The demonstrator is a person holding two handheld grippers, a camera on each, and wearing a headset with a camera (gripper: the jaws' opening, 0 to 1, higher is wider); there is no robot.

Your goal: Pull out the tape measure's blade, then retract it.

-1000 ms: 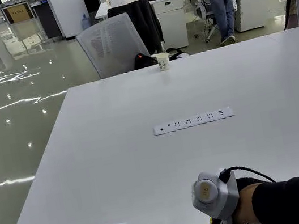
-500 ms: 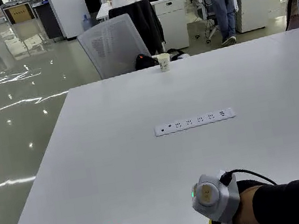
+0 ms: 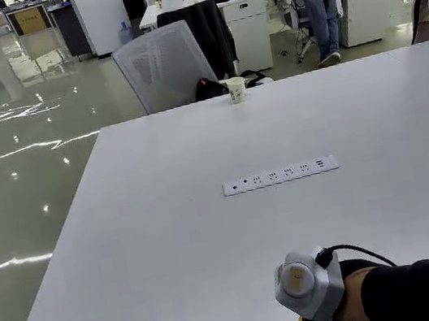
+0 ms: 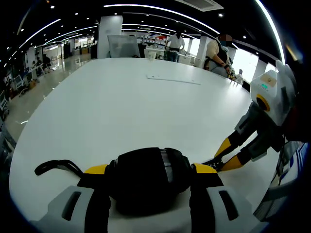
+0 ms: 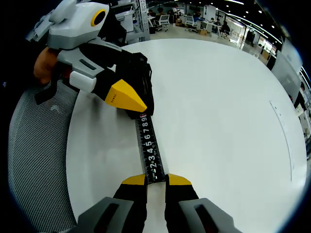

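The tape measure's black case (image 4: 148,177) sits between the jaws of my left gripper (image 4: 149,170), which is shut on it, low over the near edge of the white table (image 3: 209,227). A short length of black blade (image 5: 147,150) with white numbers runs out of the case (image 5: 141,92). My right gripper (image 5: 155,180) is shut on the blade's end, its yellow fingertips (image 5: 179,180) pinching it just above the table. In the left gripper view the right gripper (image 4: 224,158) comes in from the right, close to the case.
A white power strip (image 3: 280,174) lies mid-table and a paper cup (image 3: 236,88) stands at the far edge. A grey mesh chair (image 3: 165,63) is behind the table, another mesh seat (image 5: 34,160) is by the near edge. People are at desks beyond.
The head view has drifted slightly. Both grippers and the tape measure keep the same places at the near edge.
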